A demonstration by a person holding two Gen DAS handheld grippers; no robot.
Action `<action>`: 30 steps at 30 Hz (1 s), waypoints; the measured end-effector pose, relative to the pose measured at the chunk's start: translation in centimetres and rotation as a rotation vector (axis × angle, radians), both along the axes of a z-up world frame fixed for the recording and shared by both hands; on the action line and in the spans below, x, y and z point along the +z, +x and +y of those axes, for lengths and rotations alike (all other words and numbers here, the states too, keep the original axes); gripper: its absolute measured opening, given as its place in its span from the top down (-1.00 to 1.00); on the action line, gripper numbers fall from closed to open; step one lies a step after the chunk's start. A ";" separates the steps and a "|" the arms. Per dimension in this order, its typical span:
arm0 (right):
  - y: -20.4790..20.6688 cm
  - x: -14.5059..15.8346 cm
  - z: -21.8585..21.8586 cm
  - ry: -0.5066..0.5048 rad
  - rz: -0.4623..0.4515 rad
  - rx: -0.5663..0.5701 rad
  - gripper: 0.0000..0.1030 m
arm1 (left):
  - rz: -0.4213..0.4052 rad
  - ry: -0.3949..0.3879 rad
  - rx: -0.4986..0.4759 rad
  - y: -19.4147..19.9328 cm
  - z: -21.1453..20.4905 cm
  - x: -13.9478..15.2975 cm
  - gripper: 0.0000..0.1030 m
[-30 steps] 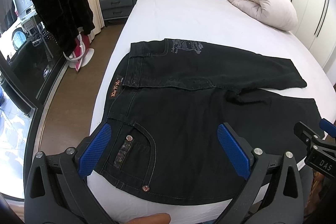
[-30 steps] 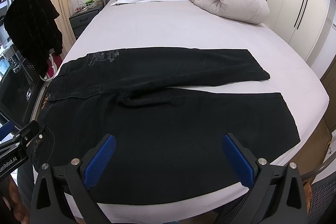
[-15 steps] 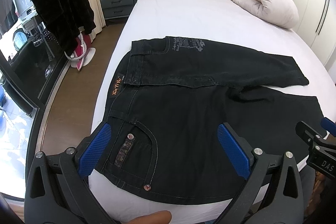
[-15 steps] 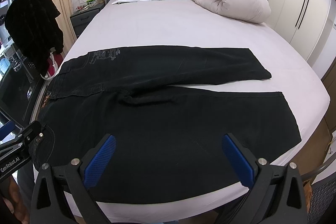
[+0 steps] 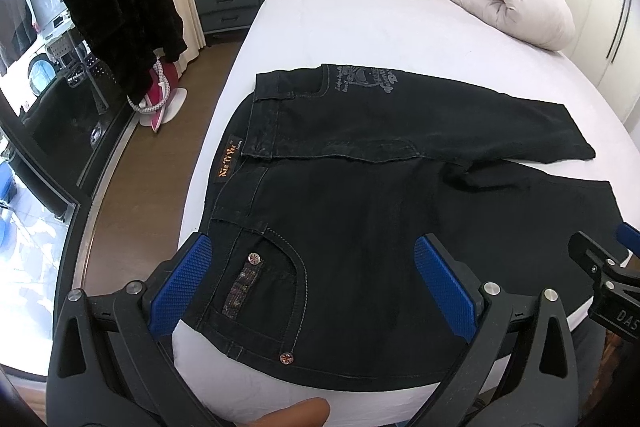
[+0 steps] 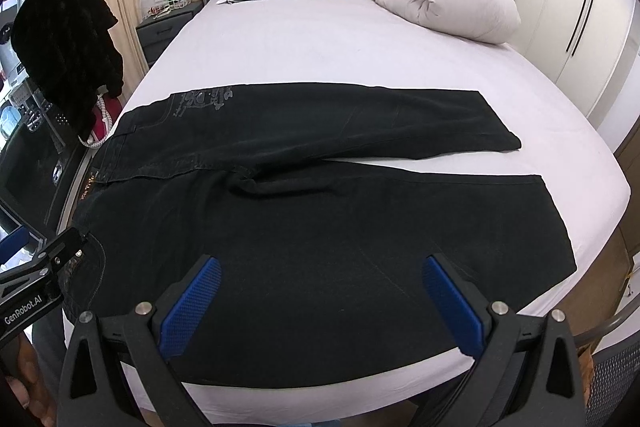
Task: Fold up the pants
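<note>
One pair of black denim pants point(image 5: 400, 211) is lying spread across the white-sheeted bed point(image 5: 352, 39), both legs splayed apart. Two grippers, left gripper point(image 5: 312, 275) and right gripper point(image 6: 320, 303), are hovering with jaws released, holding nothing. Pinching only one denim layer risks the fabric bunching at the creased crotch.

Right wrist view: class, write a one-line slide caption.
Open right tool above black pants spread flat on a white bed.

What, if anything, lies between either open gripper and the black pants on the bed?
Nothing visible does. The left gripper and right gripper both hang open above the black pants, which lie flat on the bed, uncovered.
</note>
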State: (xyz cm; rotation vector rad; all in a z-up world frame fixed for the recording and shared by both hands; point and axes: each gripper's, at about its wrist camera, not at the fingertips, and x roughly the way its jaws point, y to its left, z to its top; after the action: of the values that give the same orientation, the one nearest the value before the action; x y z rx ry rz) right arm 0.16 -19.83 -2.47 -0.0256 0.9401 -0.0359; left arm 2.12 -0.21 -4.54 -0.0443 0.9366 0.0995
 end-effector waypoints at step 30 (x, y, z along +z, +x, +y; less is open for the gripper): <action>9.6 -0.5 0.8 0.148 -0.020 0.255 -1.00 | 0.067 -0.005 -0.256 13.0 3.6 -4.8 -1.00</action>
State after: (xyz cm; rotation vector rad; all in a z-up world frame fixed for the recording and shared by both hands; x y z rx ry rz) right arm 9.75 -19.08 -2.97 -0.0081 0.9115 0.2687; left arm 15.13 3.42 -9.37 0.0747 1.0016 -0.1390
